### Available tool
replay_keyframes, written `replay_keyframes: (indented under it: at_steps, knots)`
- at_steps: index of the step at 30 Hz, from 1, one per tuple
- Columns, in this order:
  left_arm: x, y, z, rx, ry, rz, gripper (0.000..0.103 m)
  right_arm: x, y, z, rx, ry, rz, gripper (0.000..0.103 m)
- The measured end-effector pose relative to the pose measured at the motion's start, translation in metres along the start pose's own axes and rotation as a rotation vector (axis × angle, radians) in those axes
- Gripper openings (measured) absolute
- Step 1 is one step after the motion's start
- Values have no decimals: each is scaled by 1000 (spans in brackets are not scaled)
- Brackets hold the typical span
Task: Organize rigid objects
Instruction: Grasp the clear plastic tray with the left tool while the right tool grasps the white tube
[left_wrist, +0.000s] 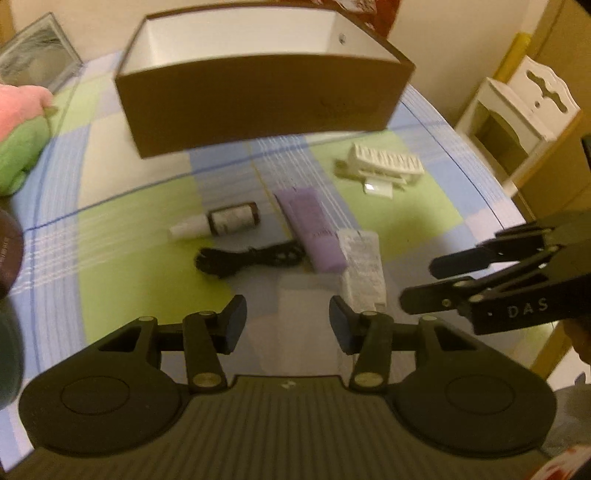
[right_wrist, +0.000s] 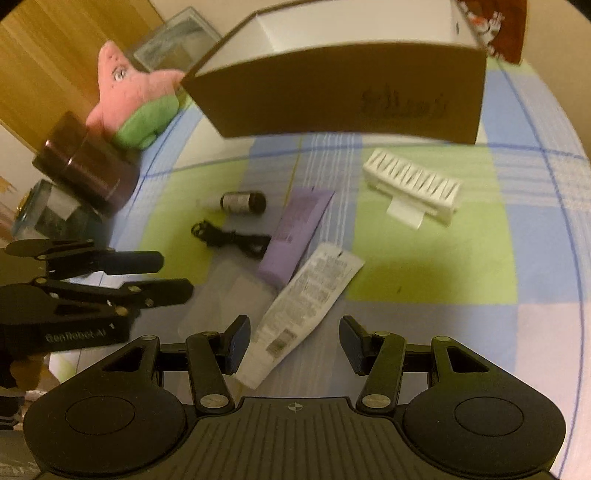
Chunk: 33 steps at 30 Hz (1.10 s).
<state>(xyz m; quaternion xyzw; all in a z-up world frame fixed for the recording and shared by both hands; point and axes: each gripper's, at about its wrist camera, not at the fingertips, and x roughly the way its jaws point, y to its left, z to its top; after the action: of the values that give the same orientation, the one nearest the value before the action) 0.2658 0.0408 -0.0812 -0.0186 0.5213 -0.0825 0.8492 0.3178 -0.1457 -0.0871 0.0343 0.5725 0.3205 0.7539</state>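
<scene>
The left claw (left_wrist: 287, 320) hangs over the checked cloth (left_wrist: 140, 266) on the desk with its jaws partly apart and nothing between the pads. Just past its tips lies a clear flat packet (left_wrist: 306, 295), with a white tube (left_wrist: 364, 273) touching that packet on the right. Beyond them a purple tube (left_wrist: 314, 229) lies lengthwise, a black cord (left_wrist: 251, 256) is bunched to its left, and a small brown bottle (left_wrist: 229, 219) lies on its side a little farther. A white ribbed clip (left_wrist: 384, 164) sits to the far right, apart from the rest. The open brown box (left_wrist: 258, 103), white inside, stands at the far end of the desk.

The right claw (right_wrist: 294, 345) is also partly open and grips nothing. The near end of the white tube (right_wrist: 295, 317) lies between its pads on the cloth, close to the left pad; I cannot tell whether that pad touches it.

Both claws point steeply down toward the desk, side by side. The left wrist view shows the right claw coming in from the right edge; the right wrist view shows the left claw (right_wrist: 173, 277) at the left edge, near the clear packet (right_wrist: 229, 295).

Only the right wrist view shows the pink and green plush star (right_wrist: 136, 99) in full, plus a dark jar (right_wrist: 88, 166) on the left of the desk. Only the left wrist view shows a white cabinet (left_wrist: 517, 110) off the right side.
</scene>
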Motion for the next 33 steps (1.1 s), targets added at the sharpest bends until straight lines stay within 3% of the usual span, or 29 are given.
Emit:
replay_keyframes:
  at_steps: [10, 19, 33]
  knots:
    - [26, -12, -6, 45, 59, -18, 55, 7, -6, -6, 65, 17, -20, 54]
    - [44, -15, -5, 75, 78, -15, 54, 9, -2, -8, 80, 9, -30, 54]
    - [30, 30, -23, -11, 63, 67, 53, 36, 21, -2, 47, 30, -56, 54]
